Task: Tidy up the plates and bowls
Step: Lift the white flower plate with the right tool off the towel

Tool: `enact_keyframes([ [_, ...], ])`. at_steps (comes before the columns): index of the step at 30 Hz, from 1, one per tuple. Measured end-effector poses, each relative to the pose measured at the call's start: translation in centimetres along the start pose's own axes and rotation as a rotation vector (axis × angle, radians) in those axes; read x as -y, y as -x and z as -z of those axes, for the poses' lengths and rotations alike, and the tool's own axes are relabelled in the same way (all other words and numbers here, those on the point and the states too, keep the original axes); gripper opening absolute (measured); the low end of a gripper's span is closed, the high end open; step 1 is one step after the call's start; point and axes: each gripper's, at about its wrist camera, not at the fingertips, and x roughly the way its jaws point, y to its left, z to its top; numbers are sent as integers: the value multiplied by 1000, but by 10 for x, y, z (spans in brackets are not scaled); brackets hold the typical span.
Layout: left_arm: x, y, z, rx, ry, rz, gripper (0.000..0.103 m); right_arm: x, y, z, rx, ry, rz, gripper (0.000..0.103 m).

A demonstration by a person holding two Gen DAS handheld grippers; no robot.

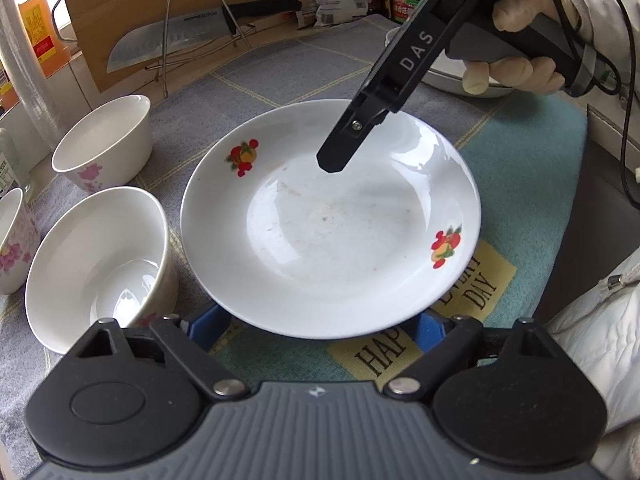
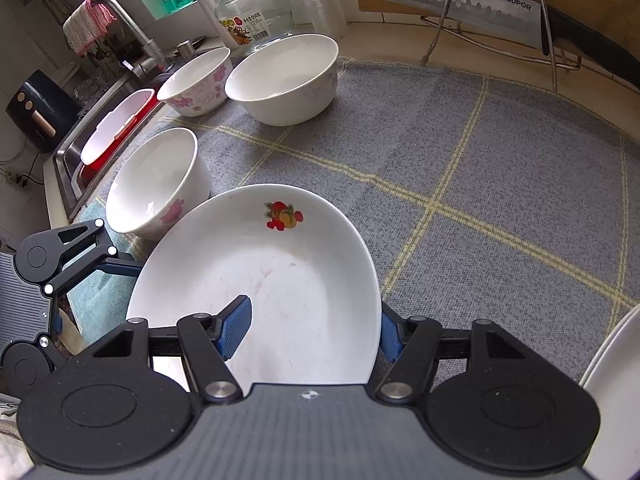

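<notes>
A white plate with fruit decals (image 1: 332, 232) (image 2: 256, 280) sits tilted over the grey mat. My right gripper (image 2: 312, 332) is shut on its rim, with one blue pad (image 2: 236, 328) on the inner face and the other outside the edge. In the left wrist view the right gripper (image 1: 332, 162) reaches down onto the plate's far side. My left gripper (image 1: 320, 328) stands open, its blue pads half hidden under the plate's near rim. Three white bowls with pink flowers (image 2: 160, 184) (image 2: 196, 80) (image 2: 284, 76) stand left of the plate.
Another white plate (image 2: 616, 380) lies at the right. At the back a cleaver (image 2: 460, 0) rests in a wire rack against a wooden board. A sink with a red basin (image 2: 116, 132) lies to the left. A glass jar (image 2: 256, 12) stands behind the bowls.
</notes>
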Motion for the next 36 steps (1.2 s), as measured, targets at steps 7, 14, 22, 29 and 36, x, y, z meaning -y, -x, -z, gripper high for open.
enact_keyframes([
  [7,2,-2,-3,17,-30,20,92,4,8,13,-24,-4,7,70],
  [14,2,-5,-1,39,-52,14,93,13,8,11,8,-12,-25,72],
  [22,3,-4,1,48,-45,8,94,19,-2,-7,-1,13,-92,74],
  [29,3,-4,1,56,-48,4,96,20,-2,-9,-5,14,-88,72],
  [36,3,-3,-2,50,-45,17,95,15,6,-6,1,36,-63,72],
])
